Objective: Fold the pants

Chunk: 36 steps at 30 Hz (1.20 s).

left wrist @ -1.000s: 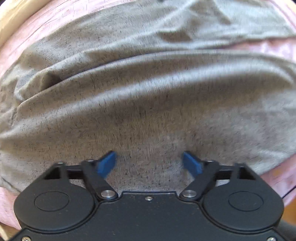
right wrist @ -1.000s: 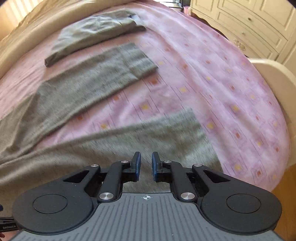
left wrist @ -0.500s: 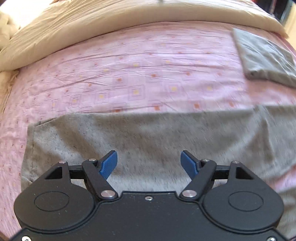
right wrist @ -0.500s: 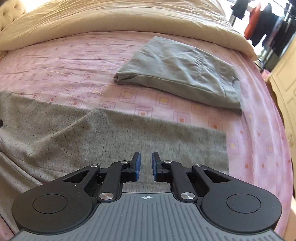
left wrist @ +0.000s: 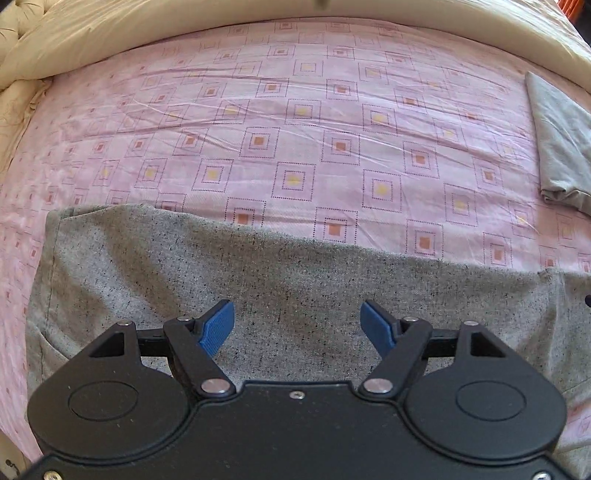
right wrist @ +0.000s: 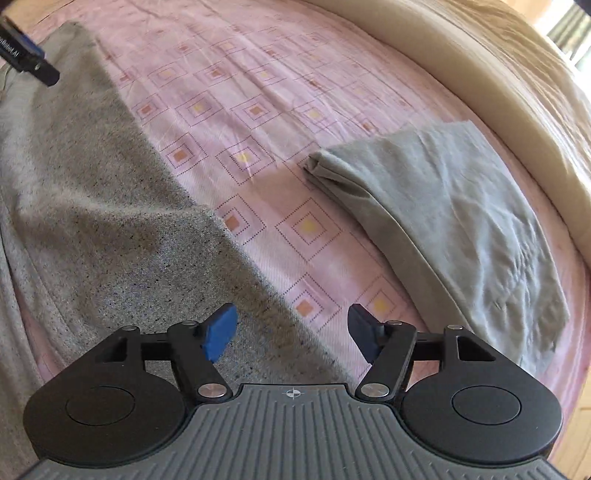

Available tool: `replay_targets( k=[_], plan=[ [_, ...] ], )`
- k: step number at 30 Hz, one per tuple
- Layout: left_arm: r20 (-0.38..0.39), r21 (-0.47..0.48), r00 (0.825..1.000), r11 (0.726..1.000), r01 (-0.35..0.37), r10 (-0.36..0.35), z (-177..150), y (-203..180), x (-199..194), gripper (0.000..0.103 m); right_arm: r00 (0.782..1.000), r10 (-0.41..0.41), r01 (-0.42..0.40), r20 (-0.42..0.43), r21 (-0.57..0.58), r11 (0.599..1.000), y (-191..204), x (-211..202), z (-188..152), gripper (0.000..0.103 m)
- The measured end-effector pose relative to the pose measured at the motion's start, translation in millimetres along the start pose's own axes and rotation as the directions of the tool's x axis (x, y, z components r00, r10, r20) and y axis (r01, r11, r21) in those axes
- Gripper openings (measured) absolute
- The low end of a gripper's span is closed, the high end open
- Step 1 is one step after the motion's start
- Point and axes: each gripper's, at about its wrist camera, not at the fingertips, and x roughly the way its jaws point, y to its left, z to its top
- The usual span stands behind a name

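Speckled grey pants (left wrist: 258,280) lie spread on a pink patterned bedsheet (left wrist: 295,122). My left gripper (left wrist: 297,325) hangs open just above the cloth near its left hem, with nothing between the blue pads. In the right wrist view the same pants (right wrist: 92,221) run diagonally from upper left to the bottom. My right gripper (right wrist: 291,328) is opening over their long edge; its jaws stand wide, and cloth and sheet lie below them, unpinched. A dark part of the other gripper (right wrist: 26,55) shows at the top left of that view.
A folded lighter grey garment (right wrist: 454,229) lies on the sheet to the right, also at the right edge of the left wrist view as a folded garment (left wrist: 561,140). A beige duvet (left wrist: 258,22) lines the far side of the bed. Wooden floor (right wrist: 580,424) shows at lower right.
The right gripper's jaws went from nearly shut to wide apart, and its view rolled and swung across the bed. The left gripper slid over the pants to their hem end, jaws still apart.
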Motion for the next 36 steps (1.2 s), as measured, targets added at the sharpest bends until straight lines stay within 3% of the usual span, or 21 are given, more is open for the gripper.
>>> replay_targets(
  k=[6, 12, 18, 20, 21, 22, 23, 24, 26, 27, 28, 32, 36],
  plan=[
    [-0.046, -0.038, 0.998, 0.998, 0.046, -0.047, 24, -10, 17, 0.081, 0.991, 0.098, -0.112, -0.094, -0.147, 0.983, 3, 29, 1, 0.064],
    [-0.12, -0.132, 0.989, 0.989, 0.065, -0.081, 53, -16, 49, 0.085, 0.973, 0.221, -0.228, -0.071, -0.102, 0.968, -15, 37, -2, 0.07],
    [-0.217, -0.197, 0.975, 0.98, 0.011, -0.055, 67, -22, 84, 0.085, 0.979, 0.203, -0.2, 0.009, -0.116, 0.973, -8, 31, -19, 0.069],
    [-0.231, -0.179, 0.973, 0.983, -0.027, -0.015, 66, -27, 89, 0.09, 0.978, 0.205, -0.202, 0.023, -0.106, 0.974, -6, 24, -25, 0.059],
    [-0.239, -0.172, 0.971, 0.984, -0.043, 0.0, 65, -29, 91, 0.093, 0.98, 0.198, -0.195, 0.025, -0.106, 0.975, -4, 21, -26, 0.046],
    [-0.247, -0.171, 0.969, 0.984, -0.057, 0.013, 65, -31, 93, 0.095, 0.979, 0.2, -0.196, 0.025, -0.114, 0.974, 0, 18, -27, 0.015],
    [-0.251, -0.177, 0.968, 0.982, -0.061, 0.015, 65, -31, 94, 0.094, 0.974, 0.228, -0.226, 0.009, -0.118, 0.967, 0, 15, -25, 0.004],
    [-0.248, -0.193, 0.969, 0.98, -0.051, 0.002, 66, -31, 94, 0.088, 0.974, 0.228, -0.228, -0.007, -0.116, 0.967, 5, 13, -24, 0.005],
    [-0.223, -0.229, 0.975, 0.973, -0.034, -0.018, 65, -27, 85, 0.062, 0.984, 0.18, -0.178, -0.003, -0.184, 0.967, 17, 5, -25, 0.005],
    [-0.208, -0.23, 0.978, 0.972, -0.039, -0.01, 64, -25, 80, 0.039, 0.986, 0.164, -0.161, 0.001, -0.203, 0.966, 23, 1, -25, 0.005],
    [-0.198, -0.227, 0.98, 0.974, -0.029, -0.016, 64, -23, 75, 0.003, 0.989, 0.145, -0.14, 0.01, -0.202, 0.969, 27, -4, -25, 0.005],
    [-0.147, -0.217, 0.987, 0.975, 0.035, -0.068, 54, -9, 51, 0.003, 0.996, 0.026, -0.014, 0.084, -0.14, 0.99, 34, -33, -29, 0.005],
    [-0.032, -0.181, 0.995, 0.98, 0.082, -0.09, 33, 1, -3, 0.003, 0.982, -0.075, 0.085, 0.172, -0.047, 0.995, 39, -76, -34, 0.005]
  ],
)
